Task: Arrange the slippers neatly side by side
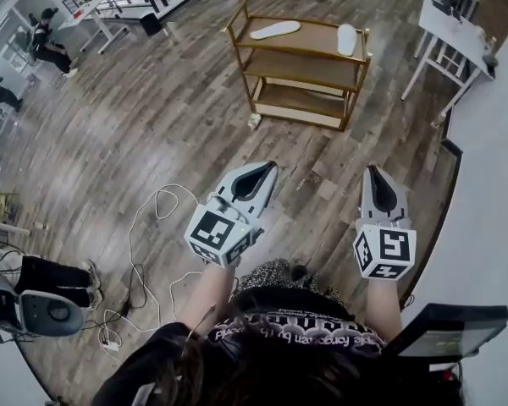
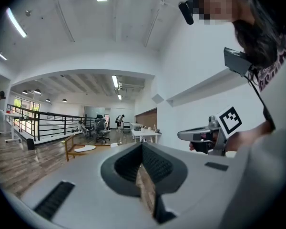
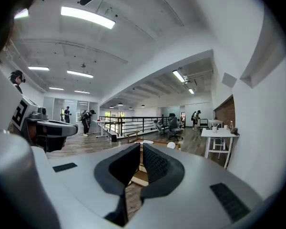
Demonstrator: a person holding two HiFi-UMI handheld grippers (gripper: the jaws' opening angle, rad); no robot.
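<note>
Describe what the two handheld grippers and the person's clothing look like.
Both the left gripper and right gripper are light grey tapered shells with black ribbed pads, each with a black-and-white marker cube behind. The person wears a dark printed top.

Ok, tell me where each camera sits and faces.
Head view: on the person's head, steeply down at the wooden cart bearing two slippers; left gripper, right gripper show.
Left gripper view: on the left gripper, along its shut jaws toward the cart; right gripper shows.
Right gripper view: on the right gripper, jaws shut, facing the cart; left gripper shows.
All share the cart.
</note>
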